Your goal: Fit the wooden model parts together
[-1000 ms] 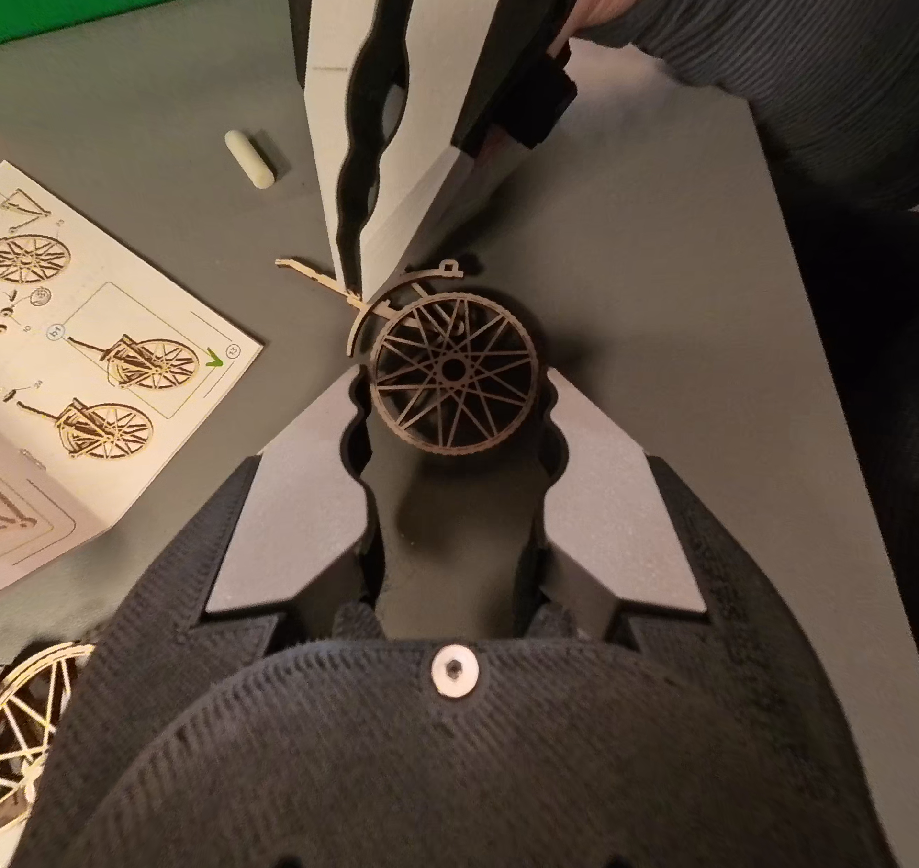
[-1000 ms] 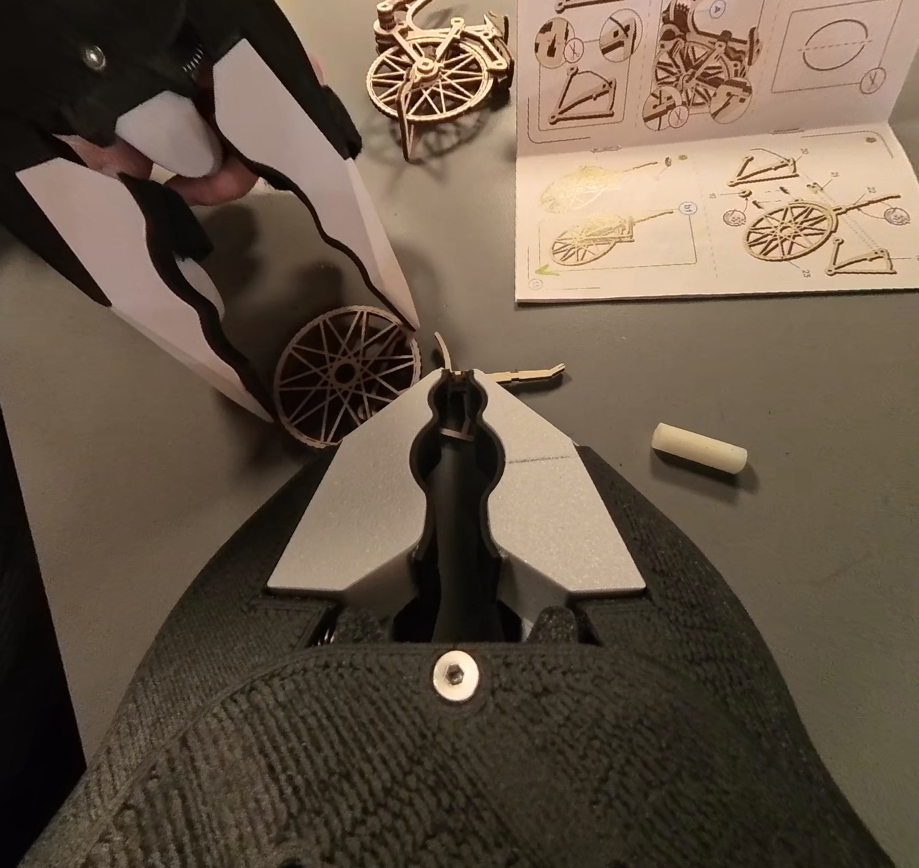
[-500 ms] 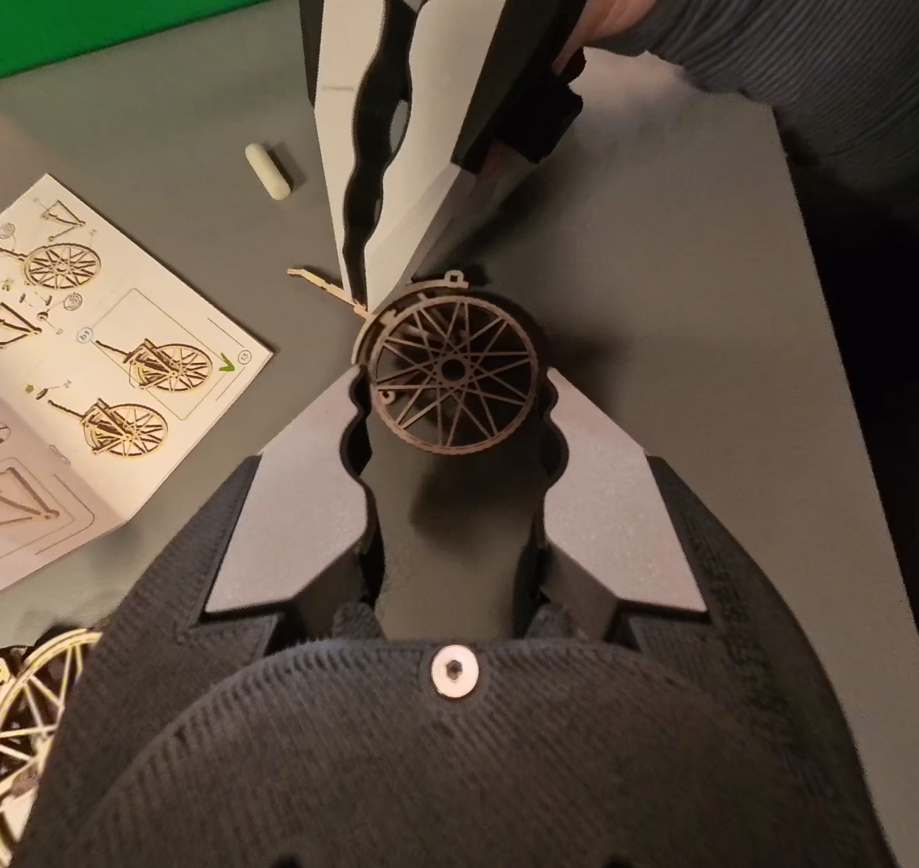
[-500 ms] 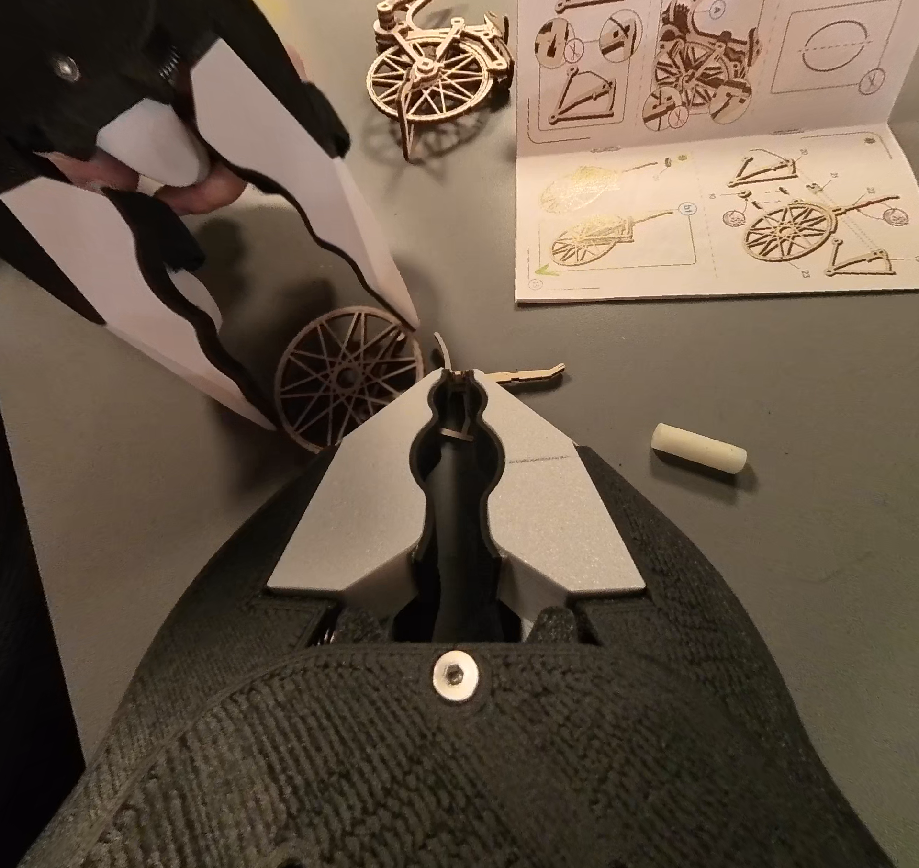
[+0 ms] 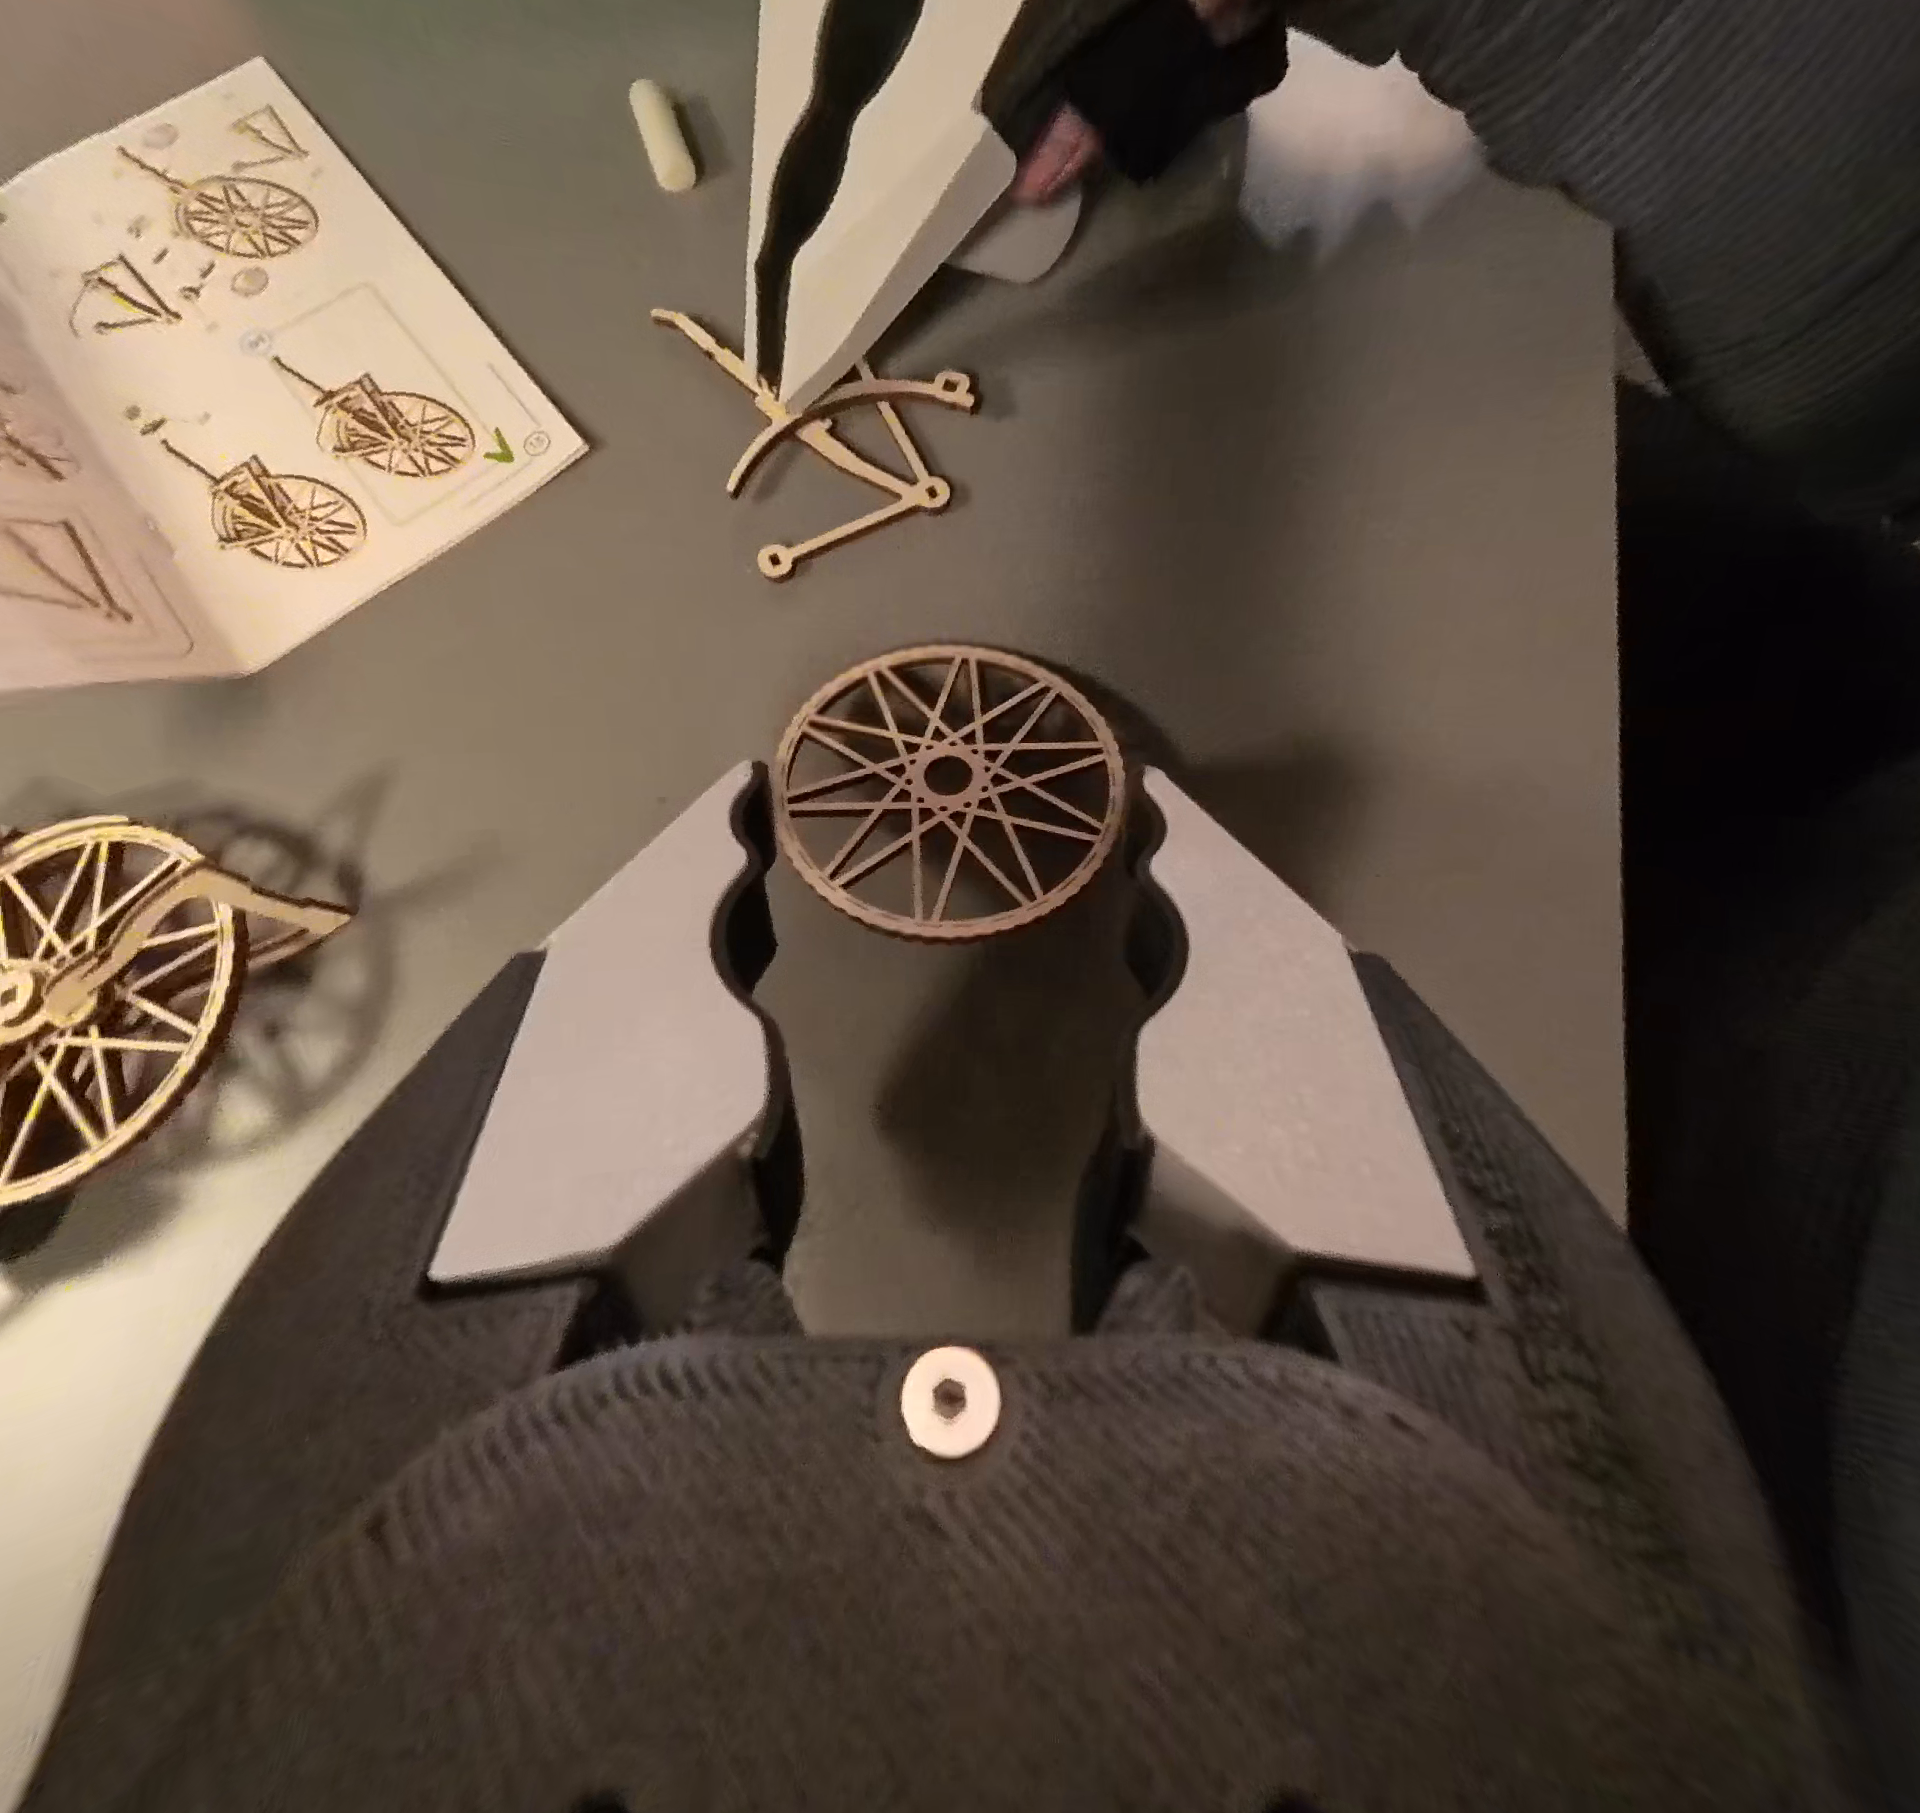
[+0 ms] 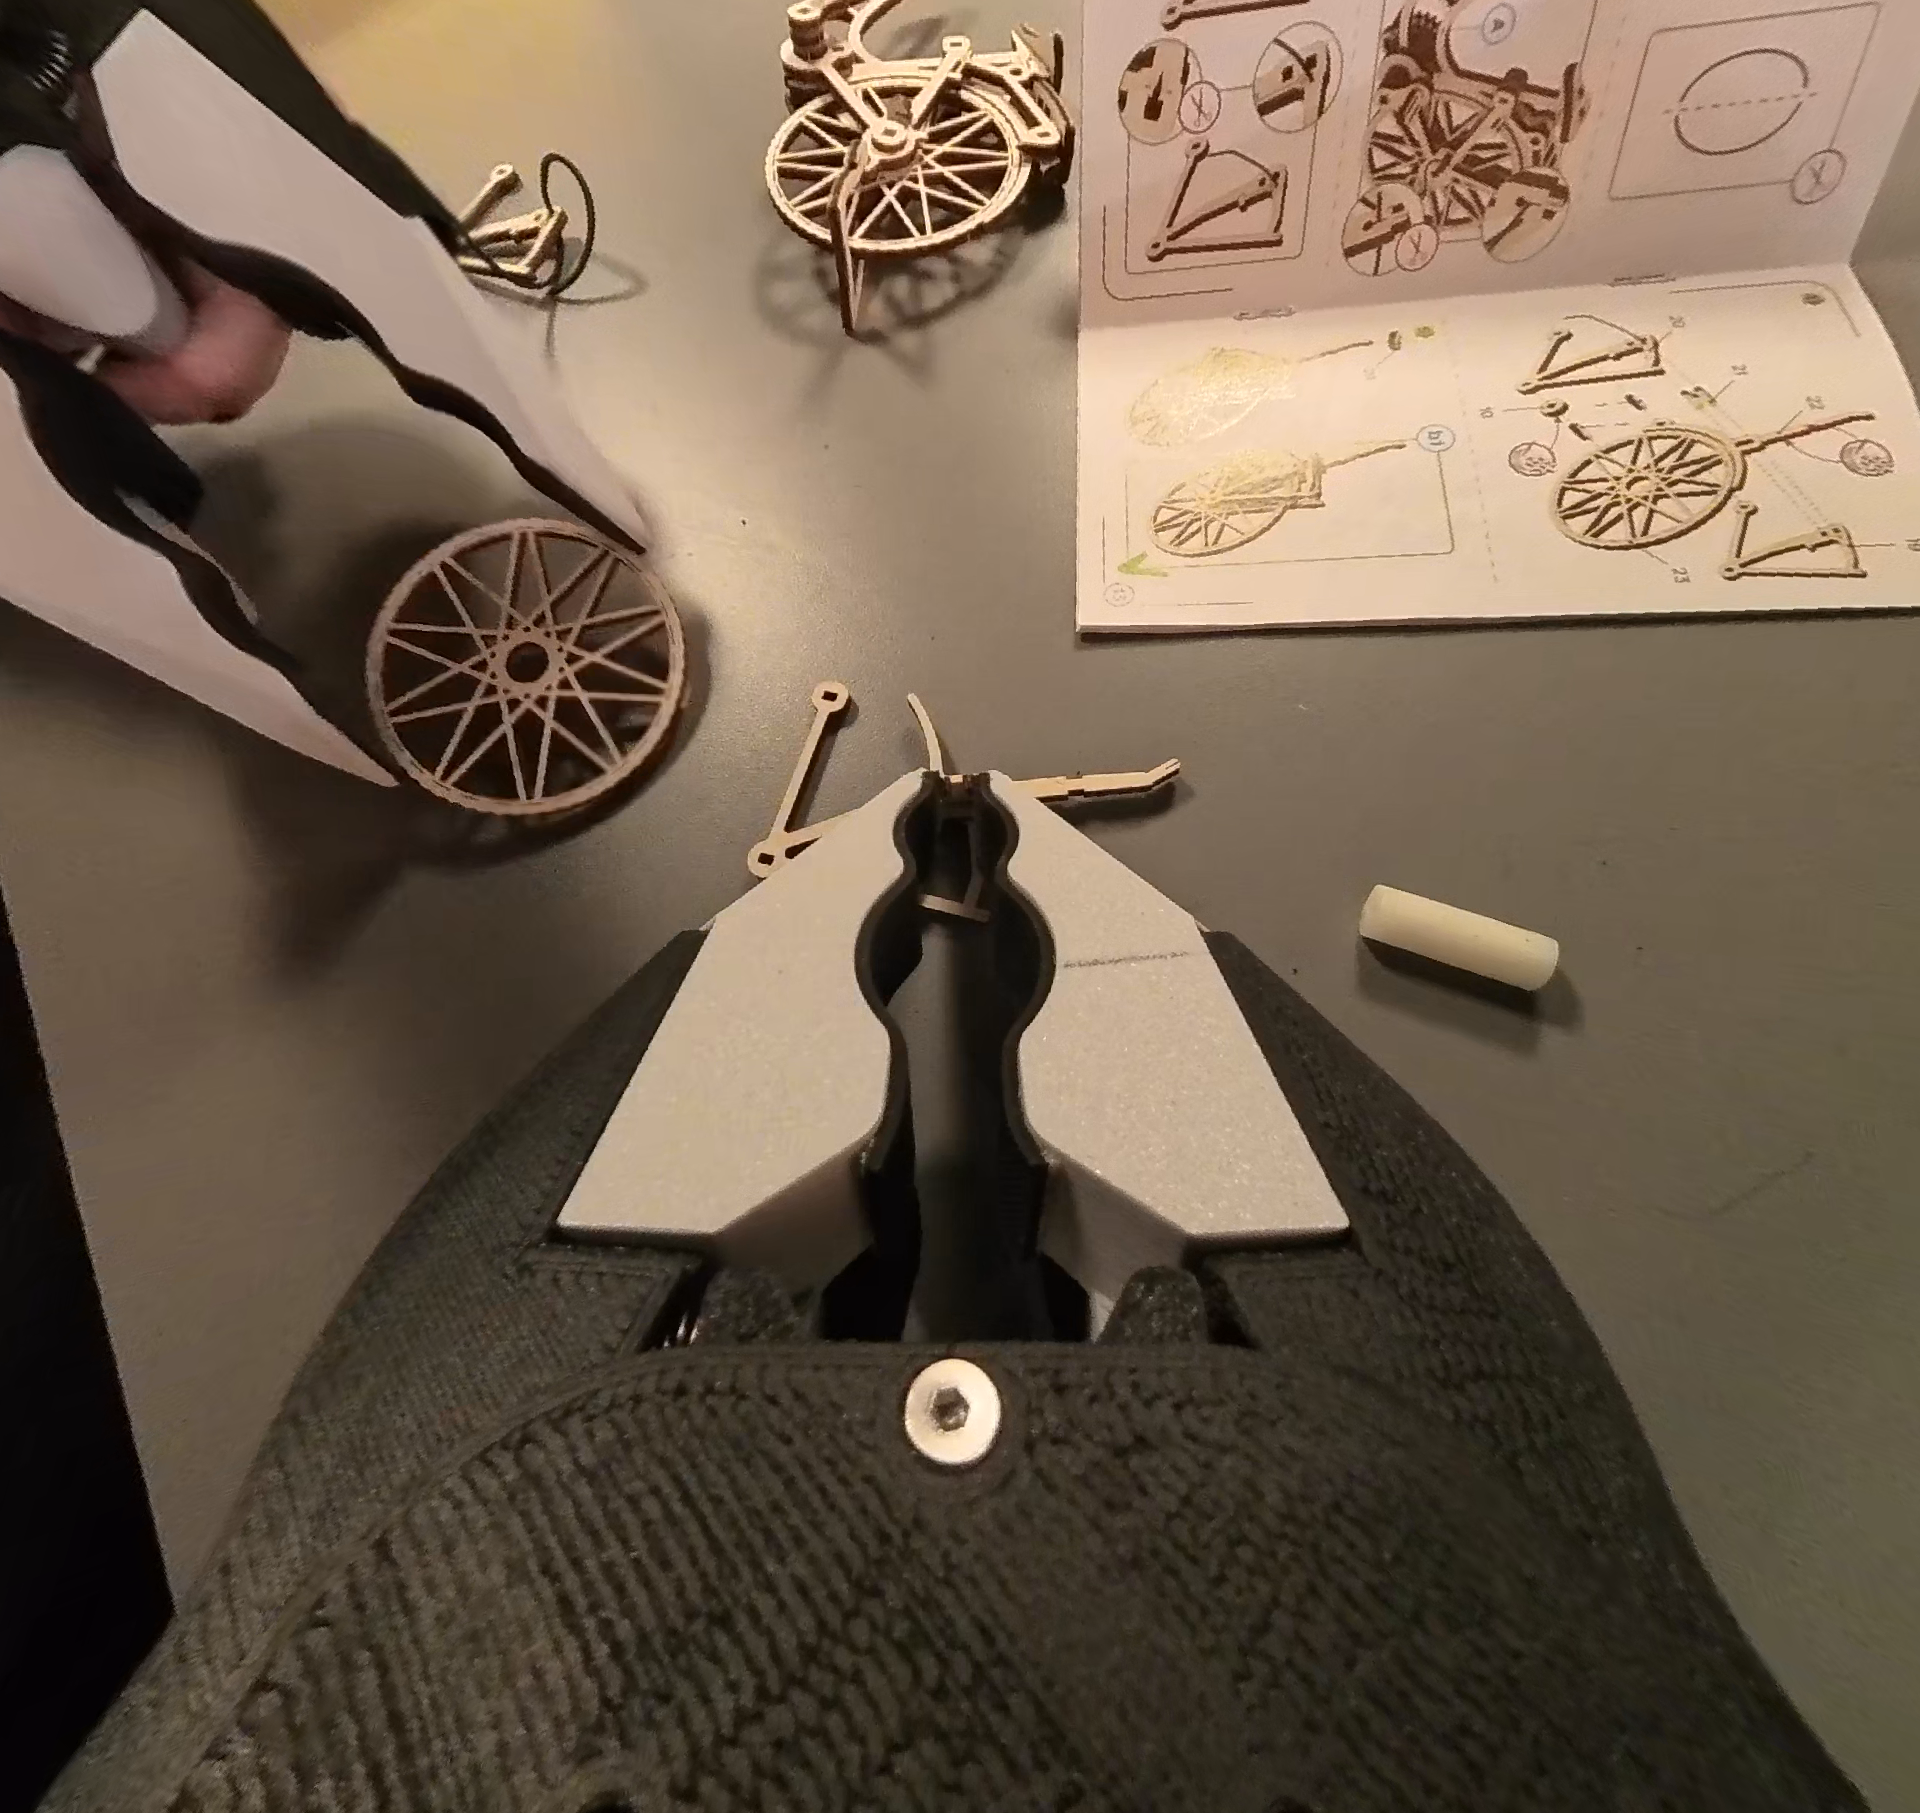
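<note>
— Wood where?
— Thin, pale laser-cut wood: spoked wheel (image 5: 951, 795), slim frame piece (image 5: 844, 454) at twelve o'clock.
— Grippers?
— Matt grey fingers (image 5: 1262, 1015), rough ridged black plastic housing, shiny metal screw (image 5: 950, 1429).
— Around them?
— Smooth matt grey table (image 6: 1351, 776); printed paper leaflet (image 6: 1475, 329); waxy cream stick (image 6: 1460, 951).

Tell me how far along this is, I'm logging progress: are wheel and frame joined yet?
Done: a partly built wheeled model stands aside on the table. In hand: the left claw grips the loose spoked wheel; the right claw pinches the thin frame piece. Left: those two are apart, not yet joined.
</note>
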